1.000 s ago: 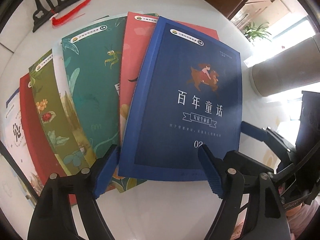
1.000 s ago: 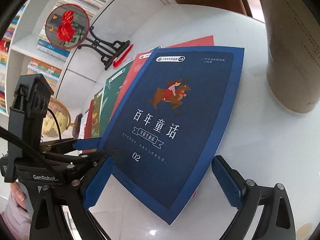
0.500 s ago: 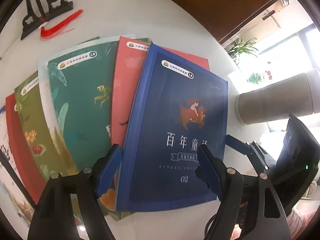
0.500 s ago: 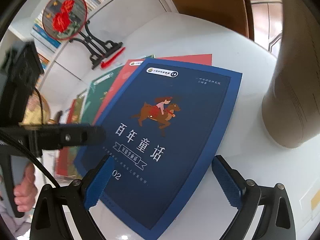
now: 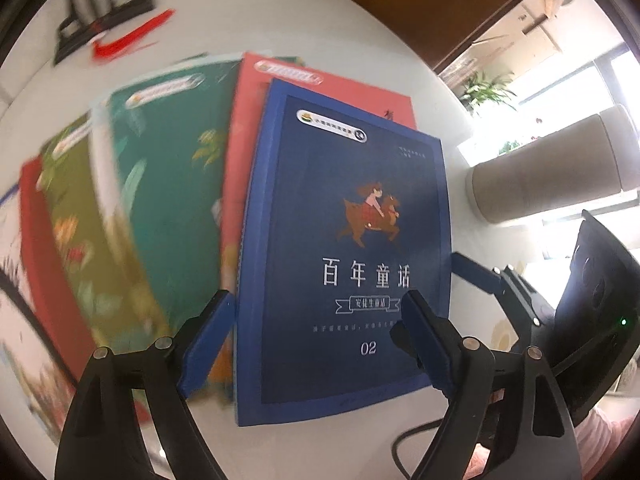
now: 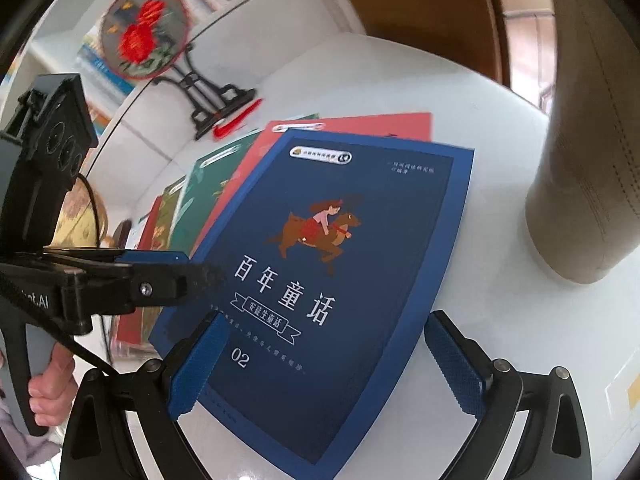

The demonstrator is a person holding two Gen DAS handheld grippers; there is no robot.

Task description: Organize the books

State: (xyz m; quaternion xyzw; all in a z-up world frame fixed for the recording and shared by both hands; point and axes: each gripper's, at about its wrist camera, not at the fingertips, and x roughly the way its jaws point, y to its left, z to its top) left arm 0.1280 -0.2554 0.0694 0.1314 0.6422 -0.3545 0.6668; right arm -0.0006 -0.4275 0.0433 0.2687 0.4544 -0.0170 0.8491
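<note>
A dark blue book (image 5: 348,248) with a rider drawing lies on top of a fan of books on the white table (image 5: 320,20). Under it lie a coral book (image 5: 248,160), a teal book (image 5: 172,200), an olive book (image 5: 80,220) and a red book (image 5: 40,248). My left gripper (image 5: 316,340) hovers over the blue book's lower end. Its jaws are opening and its pads do not press on the book. My right gripper (image 6: 326,368) stands open over the same book (image 6: 340,280), near its bottom edge. The left gripper (image 6: 168,272) reaches in from the left there.
A tall beige cardboard tube (image 6: 580,160) stands right of the books. A round embroidered fan (image 6: 144,36) on a black stand and a red tassel (image 5: 128,40) sit at the far side. A globe (image 6: 80,216) and bookshelves are behind. A hand (image 6: 52,384) holds the left gripper.
The left gripper has tilted down and come in over the blue book's lower left corner, its jaws a little wider. The right gripper has rolled slightly. The books lie as before.
</note>
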